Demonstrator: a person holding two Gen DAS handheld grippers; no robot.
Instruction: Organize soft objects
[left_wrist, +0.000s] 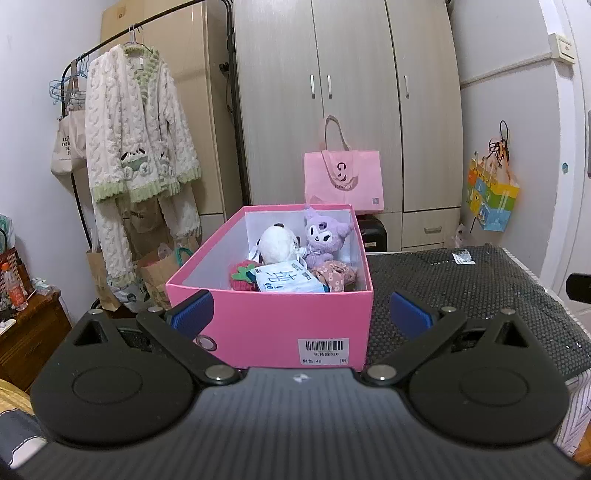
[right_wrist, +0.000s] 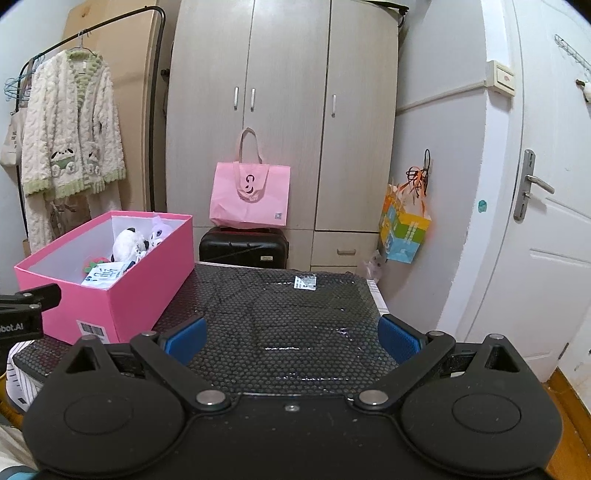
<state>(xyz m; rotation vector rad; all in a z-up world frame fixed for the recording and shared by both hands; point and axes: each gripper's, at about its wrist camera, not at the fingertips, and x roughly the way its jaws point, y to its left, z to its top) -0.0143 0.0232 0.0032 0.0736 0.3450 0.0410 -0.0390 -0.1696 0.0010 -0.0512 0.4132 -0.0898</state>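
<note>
Behind the black dotted mat (right_wrist: 280, 317) you see a beige wardrobe (left_wrist: 332, 92) and a pink bag (right_wrist: 250, 195) at 12 o'clock. Your left gripper (left_wrist: 301, 312) has its fingers spread wide and holds nothing; the pink box (left_wrist: 273, 317) stands just in front of it, at 12 o'clock. Your right gripper (right_wrist: 291, 338) is also wide apart and empty, over the bare mat, with the box at 10 o'clock.

The soft objects lie already inside the box: a white plush (left_wrist: 277, 244), a purple plush (left_wrist: 325, 234), a red strawberry toy (left_wrist: 242, 275), a tissue pack (left_wrist: 286, 278) and a floral cloth piece (left_wrist: 334, 275), all touching each other. I judge them light and easy to squeeze, so you should pinch a toy at the thick body, not at an ear. The tissue pack looks slippery; take it by the short edges. No more soft things are visible on the mat.
</note>
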